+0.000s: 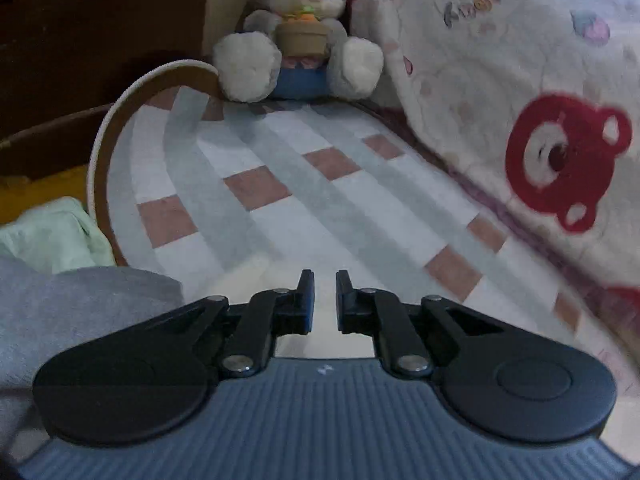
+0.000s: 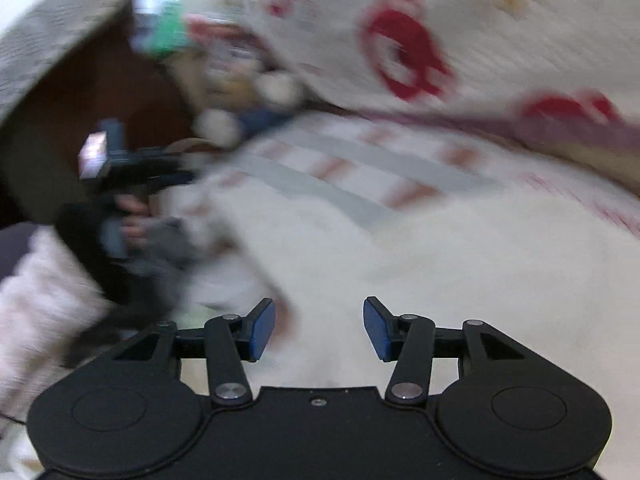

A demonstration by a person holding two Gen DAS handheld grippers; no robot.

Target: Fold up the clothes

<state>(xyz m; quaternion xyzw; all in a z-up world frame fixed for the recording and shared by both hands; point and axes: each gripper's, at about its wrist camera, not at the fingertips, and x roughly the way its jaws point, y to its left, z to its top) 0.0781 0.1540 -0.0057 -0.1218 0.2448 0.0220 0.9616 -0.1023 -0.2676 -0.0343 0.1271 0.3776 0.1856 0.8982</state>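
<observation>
My left gripper [image 1: 324, 280] hovers over a checked bed sheet [image 1: 280, 200], jaws a narrow gap apart with nothing between them. A grey garment [image 1: 80, 304] lies at its lower left, with a pale green cloth [image 1: 52, 236] behind it. My right gripper [image 2: 319, 322] is open and empty above a white garment [image 2: 400, 280] spread on the bed. The right wrist view is blurred by motion. The left gripper tool [image 2: 120, 184] shows there at the left, held in a hand, with grey cloth below it.
A grey plush rabbit [image 1: 298, 32] sits at the head of the bed. A white blanket with red bears [image 1: 540, 100] is heaped along the right side, also in the right wrist view [image 2: 420, 40]. Dark wooden furniture [image 1: 80, 40] stands at the left beyond the bed's edge.
</observation>
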